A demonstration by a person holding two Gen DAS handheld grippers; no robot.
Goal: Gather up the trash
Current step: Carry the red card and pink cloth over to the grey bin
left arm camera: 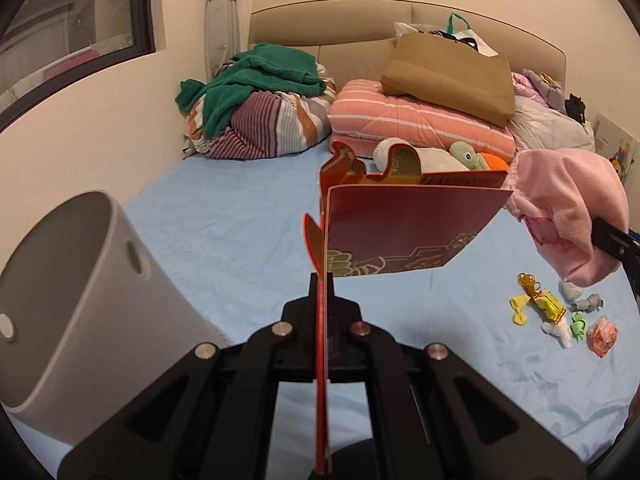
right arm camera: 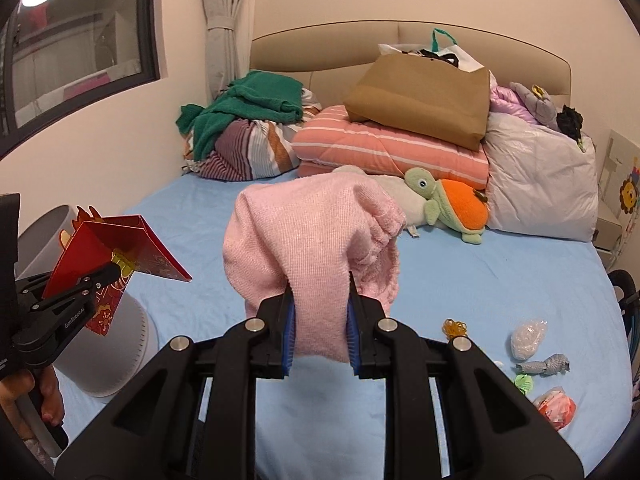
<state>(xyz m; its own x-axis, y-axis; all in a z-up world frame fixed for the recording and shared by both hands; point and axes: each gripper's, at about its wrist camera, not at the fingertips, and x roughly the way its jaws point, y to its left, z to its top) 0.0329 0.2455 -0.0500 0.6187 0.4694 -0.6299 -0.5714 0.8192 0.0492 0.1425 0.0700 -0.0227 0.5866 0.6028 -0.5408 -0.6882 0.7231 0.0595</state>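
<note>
My left gripper (left arm camera: 322,284) is shut on a red and gold paper envelope (left arm camera: 400,232), held above the blue bed sheet; it also shows in the right wrist view (right arm camera: 120,248). A grey bin (left arm camera: 68,304) stands open at the left, beside the left gripper; in the right wrist view the bin (right arm camera: 116,356) sits under the envelope. My right gripper (right arm camera: 320,292) is shut on a pink cloth (right arm camera: 312,232), also seen in the left wrist view (left arm camera: 568,208). Small wrappers and scraps (left arm camera: 556,312) lie on the sheet at right, also in the right wrist view (right arm camera: 536,364).
At the bed's head lie a green sweater on a striped bundle (right arm camera: 244,128), a pink striped quilt (right arm camera: 384,148) with a brown paper bag (right arm camera: 424,96), a turtle plush (right arm camera: 452,204) and a grey pillow (right arm camera: 536,184). A window (right arm camera: 76,40) is at left.
</note>
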